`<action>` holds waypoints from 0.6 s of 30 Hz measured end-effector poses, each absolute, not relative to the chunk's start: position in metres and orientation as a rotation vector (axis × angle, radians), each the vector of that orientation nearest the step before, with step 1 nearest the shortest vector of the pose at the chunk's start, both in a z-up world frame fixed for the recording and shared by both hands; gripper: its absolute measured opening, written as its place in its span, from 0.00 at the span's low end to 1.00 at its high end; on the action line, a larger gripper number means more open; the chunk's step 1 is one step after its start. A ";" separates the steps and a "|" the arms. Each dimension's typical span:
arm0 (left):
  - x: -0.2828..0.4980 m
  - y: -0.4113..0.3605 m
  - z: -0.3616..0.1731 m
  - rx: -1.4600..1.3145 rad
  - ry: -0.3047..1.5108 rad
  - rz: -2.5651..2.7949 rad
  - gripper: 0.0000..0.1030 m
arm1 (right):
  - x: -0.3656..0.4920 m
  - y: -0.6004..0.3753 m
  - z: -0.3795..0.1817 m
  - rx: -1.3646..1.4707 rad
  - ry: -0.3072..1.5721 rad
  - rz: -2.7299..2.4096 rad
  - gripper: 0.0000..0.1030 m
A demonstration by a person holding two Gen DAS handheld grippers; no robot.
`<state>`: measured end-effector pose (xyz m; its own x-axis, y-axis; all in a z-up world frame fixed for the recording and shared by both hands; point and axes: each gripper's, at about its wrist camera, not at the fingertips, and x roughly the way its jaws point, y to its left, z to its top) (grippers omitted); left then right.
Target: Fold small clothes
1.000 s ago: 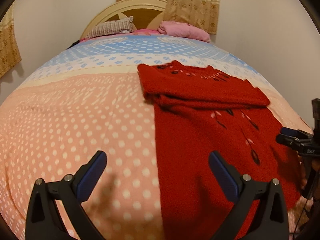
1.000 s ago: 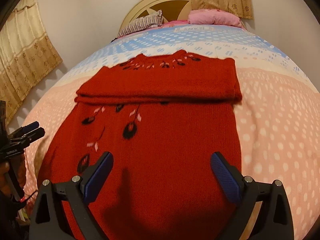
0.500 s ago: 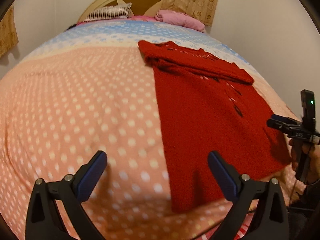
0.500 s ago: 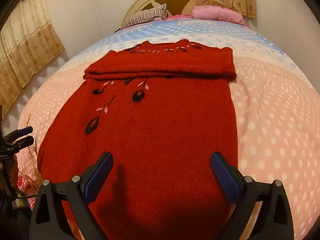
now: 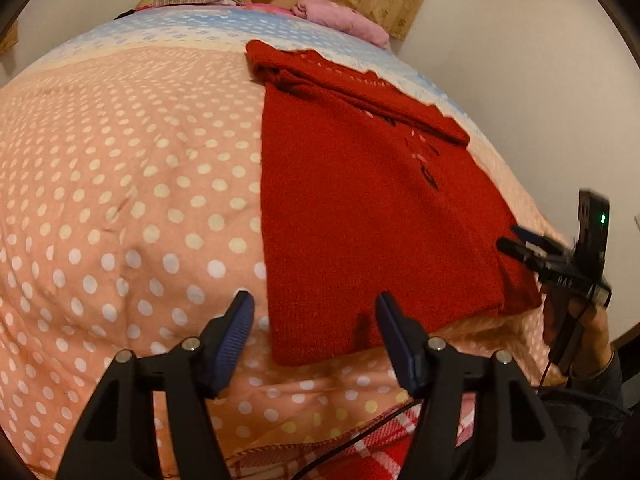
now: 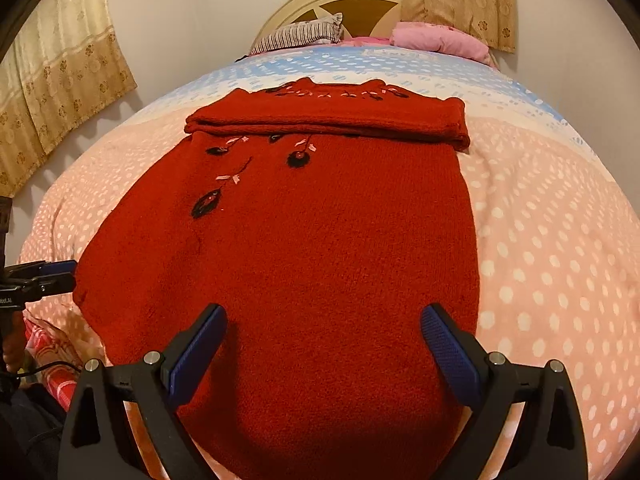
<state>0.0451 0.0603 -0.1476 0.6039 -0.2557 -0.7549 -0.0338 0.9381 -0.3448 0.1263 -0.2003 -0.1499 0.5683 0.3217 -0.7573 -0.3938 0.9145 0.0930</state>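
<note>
Lying flat on the bed (image 6: 552, 248), over a pink bedspread with white dots, a red sweater (image 6: 320, 240) with its sleeves folded across the chest in a thick band near the collar; black and pink flower stitching down the front.

Hovering at the near left corner of the hem, the left claw (image 5: 314, 338), jaws apart and just been closing, the corner of the knit between them but the pads not pressing on it. Seen from the right wrist view at the far left edge, just beside the sweater's side.

Poised above the lower middle of the sweater, the right claw (image 6: 324, 350), jaws spread wide, nothing gripped, red knit showing between the blue pads. Visible in the left wrist view near the right hem corner, held in a hand (image 5: 592, 328).

Resting by the headboard (image 6: 340, 4): a striped pillow (image 6: 300, 34) and a pink pillow (image 6: 440, 42). Hanging behind, beige curtains (image 6: 52, 92).
</note>
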 end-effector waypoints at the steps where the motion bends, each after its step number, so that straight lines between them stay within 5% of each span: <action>1: 0.047 0.058 -0.148 -0.340 0.912 -0.130 0.63 | 0.126 -0.201 -0.150 -0.089 0.867 0.421 0.96; 4: 0.051 0.053 -0.149 -0.317 0.903 -0.115 0.59 | 0.125 -0.202 -0.151 -0.081 0.852 0.417 0.96; 6: 0.050 0.050 -0.149 -0.291 0.908 -0.101 0.39 | 0.123 -0.202 -0.151 -0.087 0.851 0.422 0.96; 7: 0.049 0.050 -0.149 -0.281 0.911 -0.088 0.16 | 0.123 -0.202 -0.151 -0.087 0.852 0.424 0.96; 8: 0.050 0.051 -0.150 -0.280 0.916 -0.082 0.08 | 0.123 -0.204 -0.150 -0.079 0.853 0.428 0.96; 18: 0.033 0.069 -0.122 -0.308 0.862 -0.111 0.08 | 0.101 -0.238 -0.134 -0.023 0.856 0.400 0.96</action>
